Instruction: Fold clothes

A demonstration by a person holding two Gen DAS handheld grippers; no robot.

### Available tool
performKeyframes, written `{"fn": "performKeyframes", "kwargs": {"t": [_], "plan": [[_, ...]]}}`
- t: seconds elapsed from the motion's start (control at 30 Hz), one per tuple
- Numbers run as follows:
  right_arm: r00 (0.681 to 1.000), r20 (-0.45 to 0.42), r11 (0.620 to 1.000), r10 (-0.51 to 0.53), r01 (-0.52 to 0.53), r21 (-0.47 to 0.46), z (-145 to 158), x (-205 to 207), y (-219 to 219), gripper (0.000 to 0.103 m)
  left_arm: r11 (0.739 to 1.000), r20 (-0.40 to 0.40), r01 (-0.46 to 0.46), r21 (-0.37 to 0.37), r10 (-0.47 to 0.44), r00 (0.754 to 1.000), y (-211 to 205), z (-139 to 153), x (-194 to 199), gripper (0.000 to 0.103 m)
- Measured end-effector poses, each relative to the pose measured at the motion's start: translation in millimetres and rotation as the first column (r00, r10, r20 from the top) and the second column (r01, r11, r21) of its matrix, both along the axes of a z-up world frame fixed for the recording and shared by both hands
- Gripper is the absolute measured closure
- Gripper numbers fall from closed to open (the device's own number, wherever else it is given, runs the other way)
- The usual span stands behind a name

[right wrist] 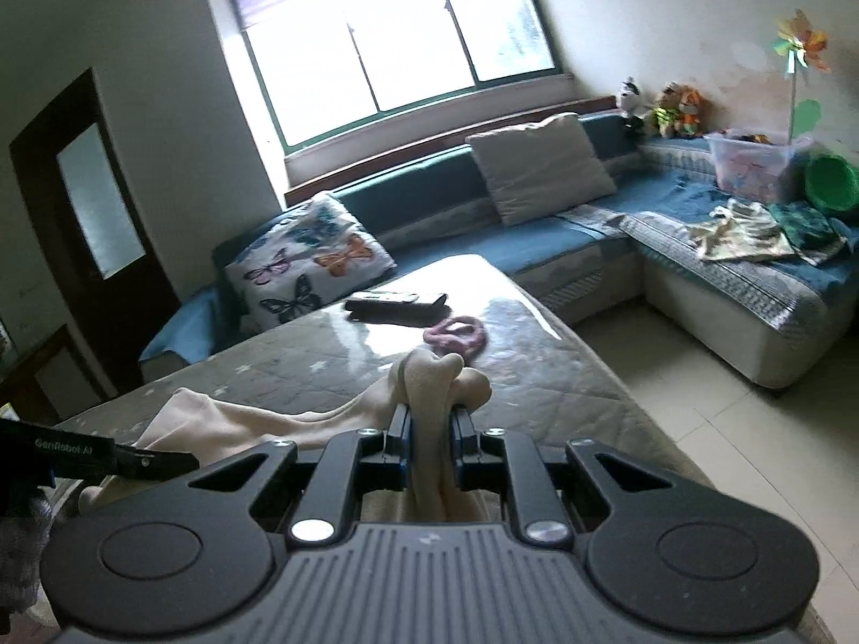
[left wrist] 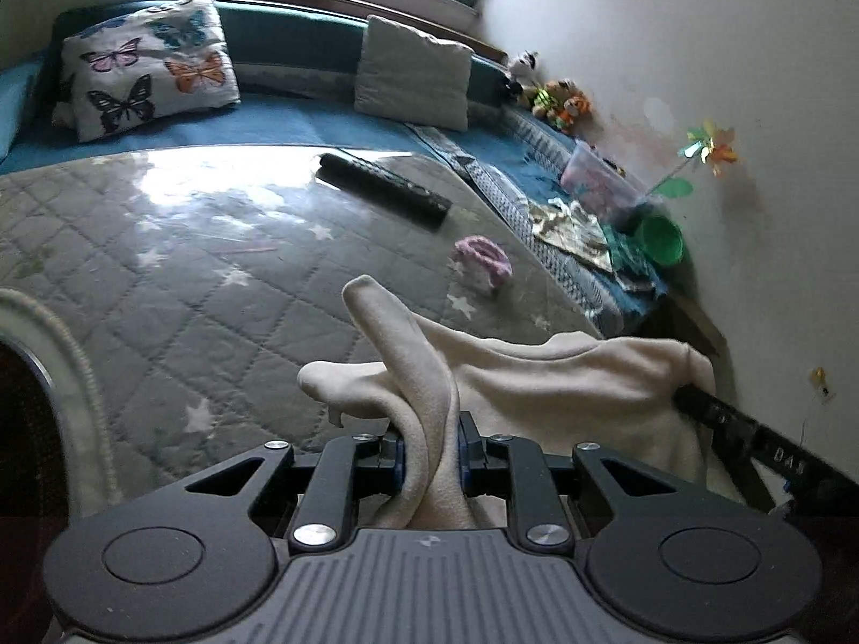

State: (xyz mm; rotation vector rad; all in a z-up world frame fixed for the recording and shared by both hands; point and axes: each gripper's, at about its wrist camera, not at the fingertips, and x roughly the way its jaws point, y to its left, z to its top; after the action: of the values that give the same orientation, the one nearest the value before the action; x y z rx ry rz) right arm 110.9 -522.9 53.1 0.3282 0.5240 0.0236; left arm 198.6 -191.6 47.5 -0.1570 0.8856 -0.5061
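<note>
A cream fleece garment (left wrist: 563, 381) hangs stretched between my two grippers above the near edge of a grey quilted table (left wrist: 188, 247). My left gripper (left wrist: 429, 445) is shut on one bunched edge of it, which sticks up between the jaws. My right gripper (right wrist: 432, 429) is shut on another bunched edge of the garment (right wrist: 429, 375). The right gripper shows at the right of the left wrist view (left wrist: 751, 429). The left gripper shows at the left of the right wrist view (right wrist: 107, 456).
On the table lie a black remote (left wrist: 384, 190) and a pink knitted piece (left wrist: 483, 260). A blue corner sofa (right wrist: 671, 214) behind holds a butterfly cushion (right wrist: 306, 263), a grey cushion (right wrist: 539, 172), loose clothes (right wrist: 746, 228), a plastic box (right wrist: 751, 161), a green bucket (right wrist: 832, 182) and soft toys.
</note>
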Motion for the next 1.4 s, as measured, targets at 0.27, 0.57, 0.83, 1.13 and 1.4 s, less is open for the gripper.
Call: {"fn": "performKeyframes", "kwargs": {"t": [0.27,0.57,0.83,1.13,1.4], "plan": [[0.995,-0.079,0.997,-0.057,0.053,-0.053,-24,6,-7,0.083,0.988,0.054,-0.03,0.15,0.023,0.998,-1,-13,1,0.053],[0.999,-0.043,0.996,0.025,-0.028,-0.079,-17,25,14,0.056,0.986,0.096,-0.013,0.164,-0.003,0.995,-21,-11,18,0.049],[0.99,-0.112,0.988,0.09,-0.103,-0.116,-35,52,38,0.06,0.978,0.084,0.015,0.207,-0.033,0.996,-42,-28,41,0.047],[0.984,-0.164,0.983,0.072,-0.098,-0.154,-51,68,42,0.062,0.968,0.099,0.037,0.249,-0.064,0.993,-52,-42,47,0.042],[0.988,-0.128,0.981,0.091,-0.111,-0.157,-36,48,48,0.052,0.967,0.121,0.034,0.253,-0.067,0.99,-51,-35,35,0.035]]}}
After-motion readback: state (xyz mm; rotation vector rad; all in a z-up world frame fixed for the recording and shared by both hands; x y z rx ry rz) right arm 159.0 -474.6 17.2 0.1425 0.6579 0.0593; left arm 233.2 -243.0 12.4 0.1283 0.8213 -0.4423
